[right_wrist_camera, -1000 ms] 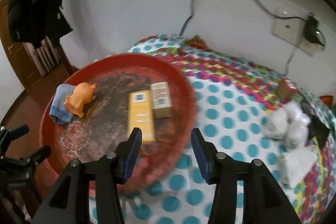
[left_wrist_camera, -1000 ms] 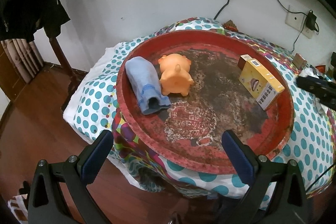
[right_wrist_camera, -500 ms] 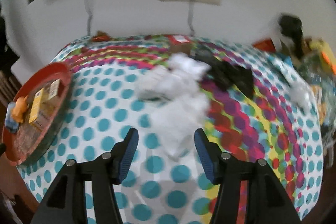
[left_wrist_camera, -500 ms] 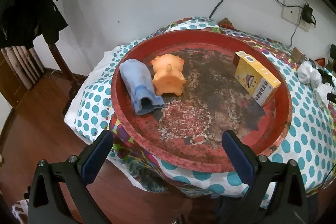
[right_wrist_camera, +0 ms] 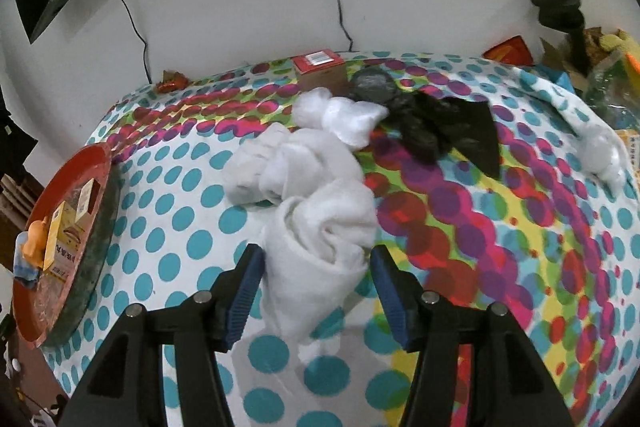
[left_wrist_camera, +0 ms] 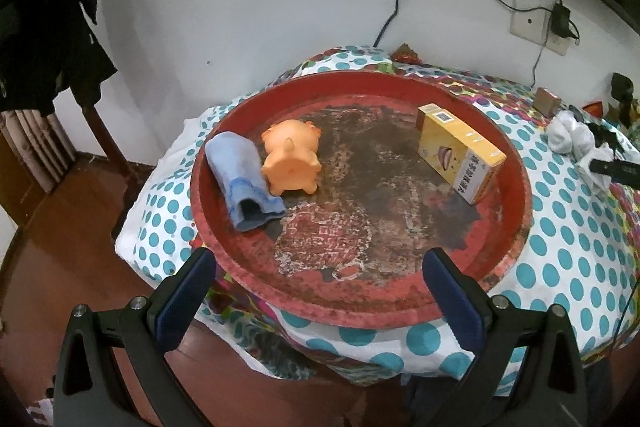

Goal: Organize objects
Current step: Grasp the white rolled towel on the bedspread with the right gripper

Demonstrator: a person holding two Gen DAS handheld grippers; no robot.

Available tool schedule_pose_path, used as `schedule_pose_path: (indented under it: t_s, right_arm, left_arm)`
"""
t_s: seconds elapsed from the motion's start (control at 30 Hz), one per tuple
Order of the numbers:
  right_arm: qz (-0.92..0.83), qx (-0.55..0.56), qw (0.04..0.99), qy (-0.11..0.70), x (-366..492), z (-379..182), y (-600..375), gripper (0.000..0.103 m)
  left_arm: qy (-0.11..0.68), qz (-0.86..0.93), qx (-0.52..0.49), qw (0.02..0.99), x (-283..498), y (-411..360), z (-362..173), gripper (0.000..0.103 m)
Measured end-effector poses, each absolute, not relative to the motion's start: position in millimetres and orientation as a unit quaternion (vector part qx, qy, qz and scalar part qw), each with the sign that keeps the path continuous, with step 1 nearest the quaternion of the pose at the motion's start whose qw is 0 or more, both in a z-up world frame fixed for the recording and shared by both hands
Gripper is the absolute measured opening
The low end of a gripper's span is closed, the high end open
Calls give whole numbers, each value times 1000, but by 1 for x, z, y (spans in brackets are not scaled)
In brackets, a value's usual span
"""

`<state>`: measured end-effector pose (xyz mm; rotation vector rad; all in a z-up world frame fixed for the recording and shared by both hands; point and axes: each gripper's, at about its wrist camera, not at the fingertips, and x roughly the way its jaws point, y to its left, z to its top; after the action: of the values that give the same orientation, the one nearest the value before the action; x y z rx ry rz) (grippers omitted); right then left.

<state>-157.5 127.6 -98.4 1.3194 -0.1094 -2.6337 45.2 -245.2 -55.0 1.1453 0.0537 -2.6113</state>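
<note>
Swung away from the red tray [right_wrist_camera: 102,163] since a second ago, your right gripper [right_wrist_camera: 316,279] now hangs over the heap of white socks [right_wrist_camera: 308,187] on the polka-dot desk [right_wrist_camera: 180,227]. Its jaws stand apart, and the nearest white sock [right_wrist_camera: 320,251] lies between the blue pads [right_wrist_camera: 246,287], which do not press on it. Just beyond the heap lies a black bag [right_wrist_camera: 448,131], with a small red-topped box [right_wrist_camera: 320,69] near the wall. Your left gripper [left_wrist_camera: 320,291] has barely shifted; it hovers open and empty over the near rim of the tray, which sits at the desk's left end. On the tray, a rolled blue sock [left_wrist_camera: 244,179] lies touching an orange pig toy [left_wrist_camera: 292,157] at the left, and a yellow box [left_wrist_camera: 460,151] rests well apart at the right. From the left view, the white socks show at the far right, with a dark finger of your right gripper reaching in beside them.
</note>
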Motion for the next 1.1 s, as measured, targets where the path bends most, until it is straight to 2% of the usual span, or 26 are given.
schedule_pose_path:
  t_s: [0.2,0.33,0.4,0.7,0.83,0.97,1.1]
  right_arm:
    - [-896,430,109,-12,-157,-103,121,56]
    - [-900,418,123,-8,-152,-100,127,40]
    - [-905,408,118,-6,-148,-97,134,38]
    - [-924,379,46,13,-144,-91,208,38]
    - [-925,380,12,-4,-148,-95,245,38]
    - [-921,387,16,-41,-151,-99,266,38]
    - [-920,390,17,-36,-152,-100,263,39]
  left_arm:
    - [-19,-904,404,141,42,-222,-50,103]
    - [-22,-908,403,117,37,-201,-41,103]
    - [-21,-909,404,99,30,-189,-37,103]
    - [-66,-914,400,4,-21,-96,-31,103]
    - [-56,-913,401,-53,-53,-54,-31,103]
    - [-49,-910,402,-89,-88,-17,-34,103]
    - [-65,-907,399,-115,-124,21,-41,103]
